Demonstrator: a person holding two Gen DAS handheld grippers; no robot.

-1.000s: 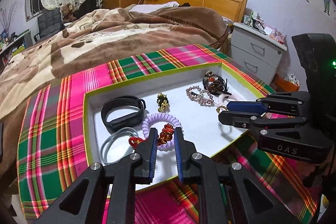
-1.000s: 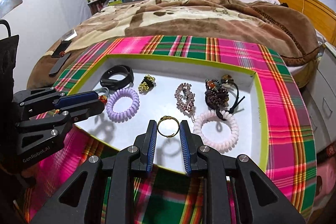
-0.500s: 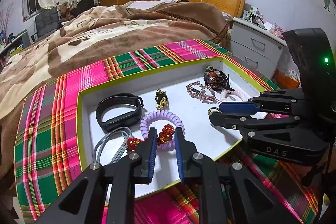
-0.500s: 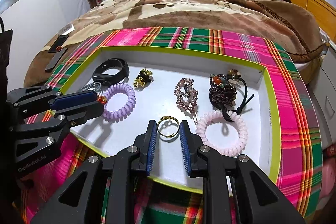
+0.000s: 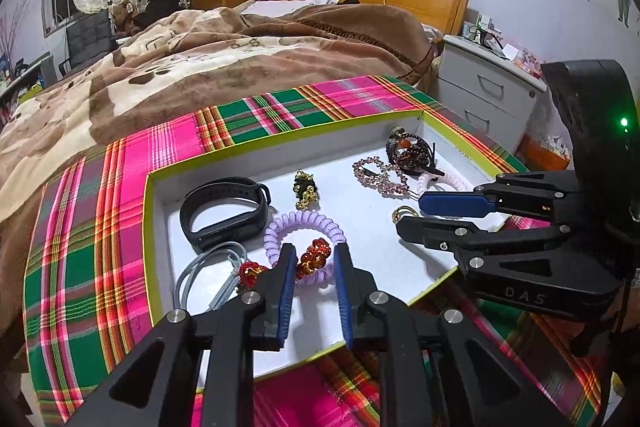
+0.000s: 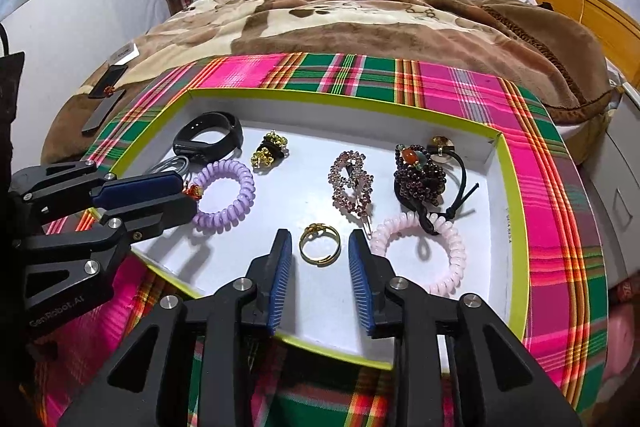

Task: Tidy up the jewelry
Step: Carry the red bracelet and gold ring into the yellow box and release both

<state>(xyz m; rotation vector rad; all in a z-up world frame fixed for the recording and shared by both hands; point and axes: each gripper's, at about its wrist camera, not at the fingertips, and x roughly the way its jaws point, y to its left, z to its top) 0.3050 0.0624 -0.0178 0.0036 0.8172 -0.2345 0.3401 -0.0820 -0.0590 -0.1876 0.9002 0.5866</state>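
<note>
In the white tray (image 6: pixel 496 247), the right gripper (image 6: pixel 320 251) brackets a gold ring (image 6: pixel 320 244), jaws just widened, pads clear of it. At nine o'clock, the left gripper (image 5: pixel 312 263), also just widened, flanks red-amber beads (image 5: pixel 312 255) on a purple coil tie (image 6: pixel 224 193), untouched. At twelve o'clock lies a beaded clip (image 6: pixel 352 187).

Coil hair ties (image 6: pixel 224 193): two, I count one purple, one pink (image 6: pixel 420 253)
Rings (image 6: pixel 320 244): one
Wristbands (image 6: pixel 210 137): one
Beaded hair clips (image 6: pixel 352 187): one
Trays (image 6: pixel 504 163): one
</note>
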